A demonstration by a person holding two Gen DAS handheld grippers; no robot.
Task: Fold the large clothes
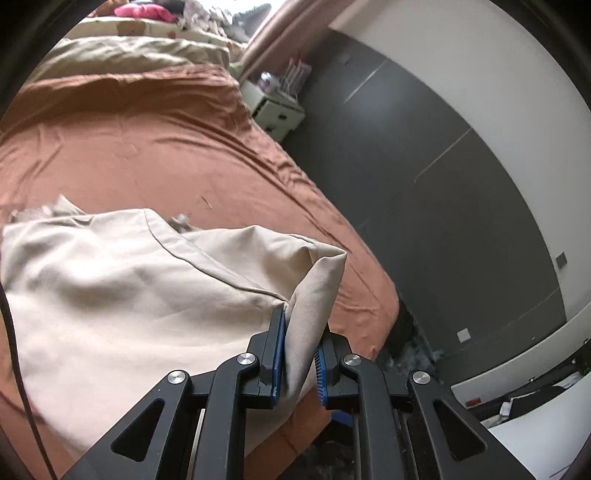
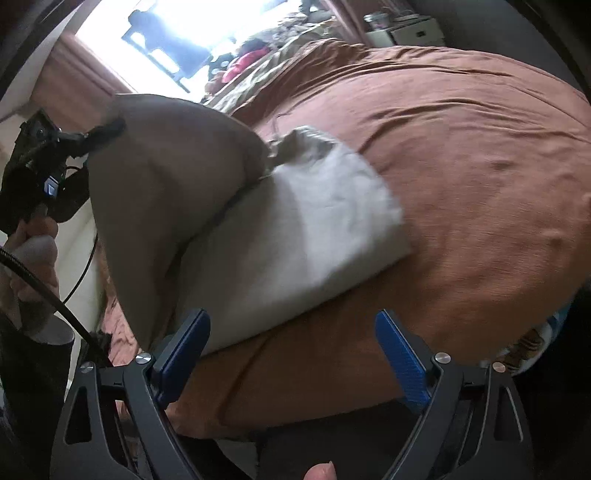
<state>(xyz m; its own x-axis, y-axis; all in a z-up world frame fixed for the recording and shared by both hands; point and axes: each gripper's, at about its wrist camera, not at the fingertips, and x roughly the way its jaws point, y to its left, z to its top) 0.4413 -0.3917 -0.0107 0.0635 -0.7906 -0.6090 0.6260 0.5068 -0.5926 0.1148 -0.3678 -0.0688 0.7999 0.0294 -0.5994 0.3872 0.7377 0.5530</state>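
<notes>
The rust-brown bed (image 1: 155, 155) carries the beige garment (image 1: 122, 288) near its close edge, its length running away from me toward the pillows. My left gripper (image 1: 300, 354) is clenched on a raised corner fold, while my right gripper (image 2: 291, 354) hangs spread and empty just beside the near hem, so I judge the left leads the fold.

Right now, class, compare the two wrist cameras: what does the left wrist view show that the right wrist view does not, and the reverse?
Only the left wrist view shows the left gripper shut on a corner of the beige garment, plus the dark wall panels.

Only the right wrist view shows the right gripper open and holding nothing, and the bright window.

Both show the garment lying on the rust-brown bedspread, and the white bedside cabinet.
</notes>
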